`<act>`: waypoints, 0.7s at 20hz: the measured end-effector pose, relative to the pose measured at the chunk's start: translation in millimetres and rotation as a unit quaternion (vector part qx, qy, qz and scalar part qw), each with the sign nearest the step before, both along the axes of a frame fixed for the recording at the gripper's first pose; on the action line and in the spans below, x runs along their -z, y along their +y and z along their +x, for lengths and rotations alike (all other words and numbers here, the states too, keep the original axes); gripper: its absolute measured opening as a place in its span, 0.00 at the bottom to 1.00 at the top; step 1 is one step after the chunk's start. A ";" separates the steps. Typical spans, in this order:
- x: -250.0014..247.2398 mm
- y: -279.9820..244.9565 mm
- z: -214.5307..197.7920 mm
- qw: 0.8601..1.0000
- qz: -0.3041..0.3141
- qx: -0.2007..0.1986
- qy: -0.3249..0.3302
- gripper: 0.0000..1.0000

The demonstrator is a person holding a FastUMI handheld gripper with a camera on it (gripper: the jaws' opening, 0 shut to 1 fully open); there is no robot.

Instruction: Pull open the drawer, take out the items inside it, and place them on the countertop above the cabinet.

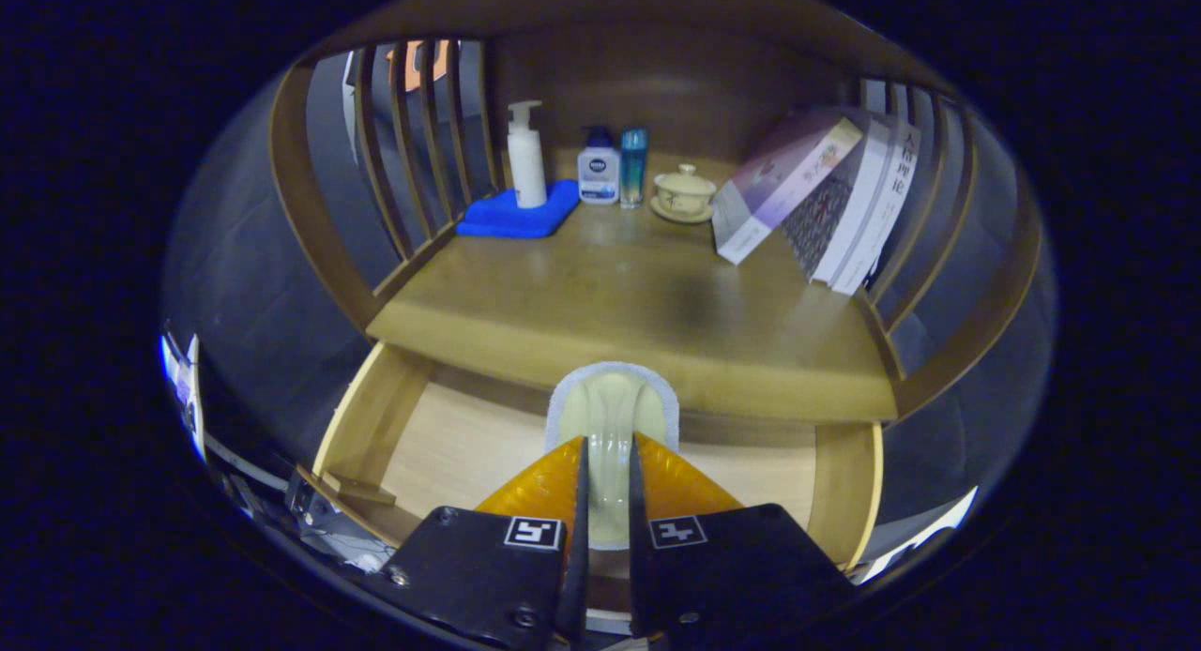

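Note:
The drawer (371, 426) below the wooden countertop (619, 295) stands pulled open, its pale floor showing on both sides of my fingers. My gripper (608, 449) is shut on a pale yellow-green sponge pad (610, 407) with a white fuzzy rim. The pad is pinched at its middle and sticks up ahead of the fingertips. It hangs above the drawer, its top overlapping the countertop's front edge.
On the countertop's back stand a white pump bottle (525, 158) on a blue cloth (516, 215), a small lotion bottle (598, 173), a teal bottle (633, 166) and a lidded cup on a saucer (685, 193). Leaning books (816, 196) fill the right side. Slatted wooden rails (413, 135) flank both sides.

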State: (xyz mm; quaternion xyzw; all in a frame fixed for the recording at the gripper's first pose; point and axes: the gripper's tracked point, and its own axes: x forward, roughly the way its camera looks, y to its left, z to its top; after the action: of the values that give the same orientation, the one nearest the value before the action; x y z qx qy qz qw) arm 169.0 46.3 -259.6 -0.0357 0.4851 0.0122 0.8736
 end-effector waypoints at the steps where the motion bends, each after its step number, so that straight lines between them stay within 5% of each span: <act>1: 1.0 0.1 4.8 1.000 -0.001 0.000 0.001 0.21; 14: 4.0 -15.8 111.0 0.999 -0.020 0.027 -0.007 0.21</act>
State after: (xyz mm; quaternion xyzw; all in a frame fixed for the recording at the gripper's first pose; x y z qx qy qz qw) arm 280.0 30.5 -263.6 -0.0404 0.4797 -0.0209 0.8762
